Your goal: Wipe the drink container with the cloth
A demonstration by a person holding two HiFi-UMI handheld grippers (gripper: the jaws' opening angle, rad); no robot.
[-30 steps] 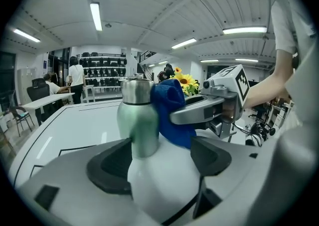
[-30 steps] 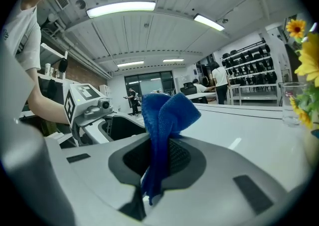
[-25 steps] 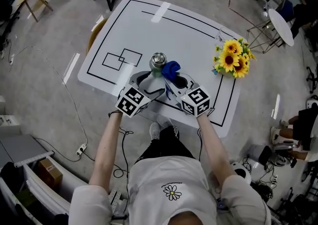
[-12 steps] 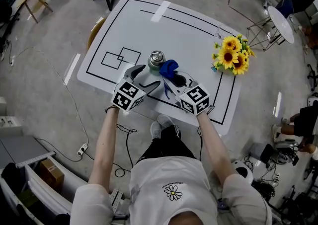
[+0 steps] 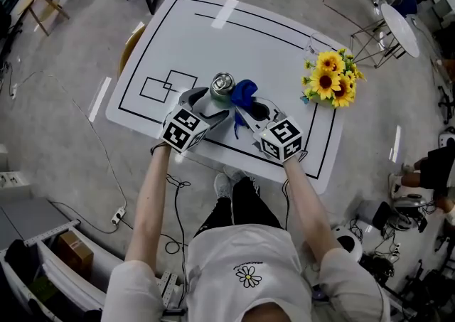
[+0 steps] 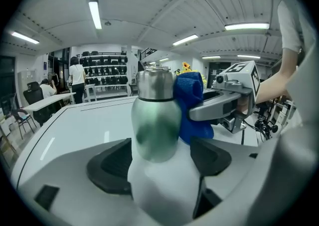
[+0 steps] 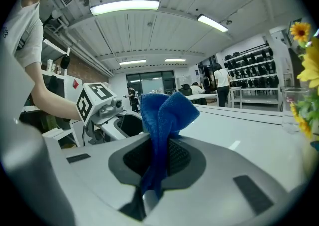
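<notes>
The drink container stands upright just below the middle of the head view, near the front edge of the white table, its long axis vertical: a green body under a silver cap. The cap is on, so nothing of what it holds can be seen.

The left gripper has it by the lower body. In the left gripper view the two dark pads sit one to each side with the container filling the gap between them, so I judge it clamped and steadied.

Against the container's right side, up by the shoulder and cap, lies the blue cloth, touching or very nearly so. The right gripper has its jaws pinched shut on the cloth's lower folds, and the free bunch stands up beyond the tips.

The coming move turns on this: the container lies just left of the cloth in the head view, straight beyond the right gripper's tips — hidden behind the cloth in that gripper's own view — and the wiping strokes would probably run up and down the wall, or round it.

Further out, at the right of the table, are yellow sunflowers with a clear glass just beside them. I cannot tell whether anything is in it.
</notes>
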